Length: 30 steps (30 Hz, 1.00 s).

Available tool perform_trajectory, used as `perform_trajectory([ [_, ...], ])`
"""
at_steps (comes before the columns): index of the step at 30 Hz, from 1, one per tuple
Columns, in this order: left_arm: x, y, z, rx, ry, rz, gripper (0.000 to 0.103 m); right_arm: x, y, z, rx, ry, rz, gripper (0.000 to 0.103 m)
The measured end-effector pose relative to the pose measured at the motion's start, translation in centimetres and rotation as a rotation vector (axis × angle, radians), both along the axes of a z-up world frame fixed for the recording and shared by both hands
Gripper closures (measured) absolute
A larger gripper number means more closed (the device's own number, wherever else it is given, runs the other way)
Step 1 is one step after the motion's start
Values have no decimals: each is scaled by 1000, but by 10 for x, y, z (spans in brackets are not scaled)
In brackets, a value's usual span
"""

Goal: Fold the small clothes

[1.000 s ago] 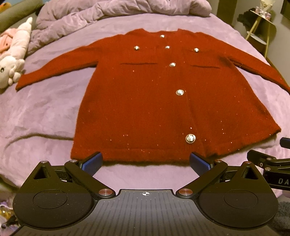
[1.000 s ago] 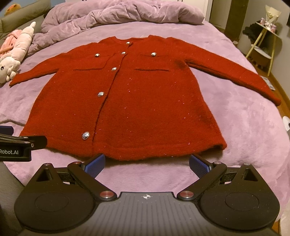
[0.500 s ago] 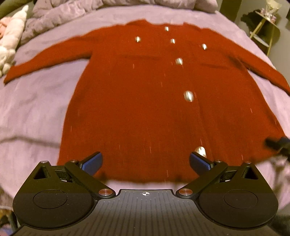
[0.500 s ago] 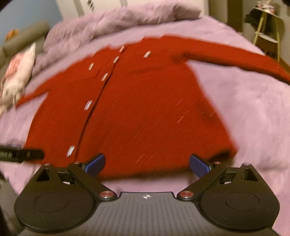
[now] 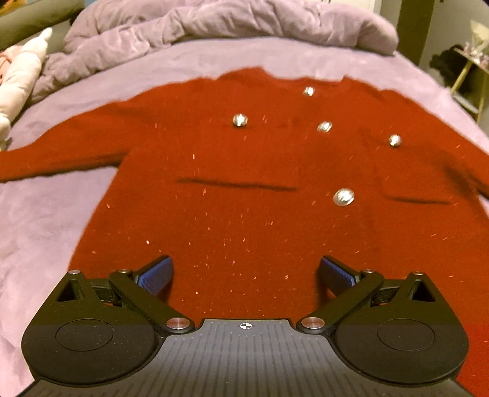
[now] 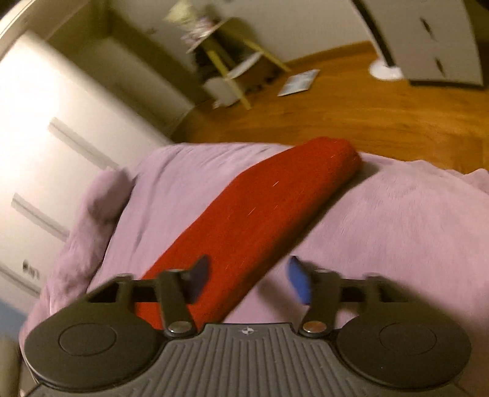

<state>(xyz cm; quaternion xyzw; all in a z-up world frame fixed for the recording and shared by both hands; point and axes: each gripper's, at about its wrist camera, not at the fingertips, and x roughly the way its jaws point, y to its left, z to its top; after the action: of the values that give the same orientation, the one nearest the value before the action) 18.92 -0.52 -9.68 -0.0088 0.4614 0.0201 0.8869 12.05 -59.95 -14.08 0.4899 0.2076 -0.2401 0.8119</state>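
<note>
Red cardigan (image 5: 244,189) flat on bed (image 5: 45,220), mid-frame. Left tool (image 5: 244,273) wide open, empty. Right tool (image 6: 249,279) half open astride sleeve (image 6: 259,207), empty.

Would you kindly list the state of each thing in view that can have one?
red cardigan: spread flat, buttoned, unfolded.
right sleeve: stretched straight toward the bed's edge.
left gripper: open, over the cardigan's body.
right gripper: open, straddling the sleeve.
purple duvet: bunched up.

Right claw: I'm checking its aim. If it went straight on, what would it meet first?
Likely the red sleeve, lying between the open right claw fingers on the purple bedspread; depth is unclear.
</note>
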Motion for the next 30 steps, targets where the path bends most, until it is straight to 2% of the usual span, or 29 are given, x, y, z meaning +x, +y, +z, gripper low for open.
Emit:
perform_trajectory([
  [3, -4, 10, -9, -53, -9, 7, 0, 0, -16, -21, 91, -46, -59, 58],
  [5, -9, 16, -10, -89, -17, 2, 0, 2, -20, -24, 107, -73, -83, 62],
  [6, -10, 19, -10, -106, -15, -2, 0, 5, -21, -24, 98, -66, -86, 65],
  [8, -9, 23, -10, -131, -6, -20, 0, 12, -15, -21, 55, -33, -89, 81],
  [9, -8, 24, -11, -137, 2, -30, 0, 19, -17, -14, 10, 5, -78, 84],
  [10, -5, 26, -11, -147, 11, -37, 0, 31, -11, -8, -69, 66, -53, 89],
  [11, -4, 27, -11, -155, 20, -38, 0, 46, 4, 4, -202, 153, -11, 91],
  [13, 1, 29, -10, -165, 41, -36, 0, 68, 43, 33, -440, 223, 86, 91],
  [14, 4, 29, -10, -166, 56, -35, 0, 80, 75, 51, -583, 218, 165, 91],
  [16, 11, 29, -5, -179, 77, -23, 0, 96, 133, 76, -791, 178, 304, 92],
  [18, 12, 34, 6, -250, 38, -7, 0, 108, 202, 91, -978, 102, 473, 92],
  [20, 15, 38, 17, -343, -3, -18, 0, 116, 263, 94, -1100, 38, 630, 91],
  [21, 19, 38, 22, -378, -10, -28, 0, 119, 291, 89, -1112, 26, 714, 88],
  [22, 25, 37, 27, -403, -15, -41, 0, 123, 309, 86, -1105, 30, 777, 75],
  [23, 31, 34, 32, -418, -20, -59, 0, 125, 326, 79, -1094, 48, 826, 52],
  [24, 38, 30, 37, -428, -30, -87, 0, 124, 338, 72, -1079, 57, 852, 44],
  [27, 60, 16, 43, -433, -62, -144, 0, 109, 344, 60, -985, 62, 864, 42],
  [30, 94, -4, 35, -503, -51, -180, 1, 91, 330, 48, -828, 74, 844, 42],
])
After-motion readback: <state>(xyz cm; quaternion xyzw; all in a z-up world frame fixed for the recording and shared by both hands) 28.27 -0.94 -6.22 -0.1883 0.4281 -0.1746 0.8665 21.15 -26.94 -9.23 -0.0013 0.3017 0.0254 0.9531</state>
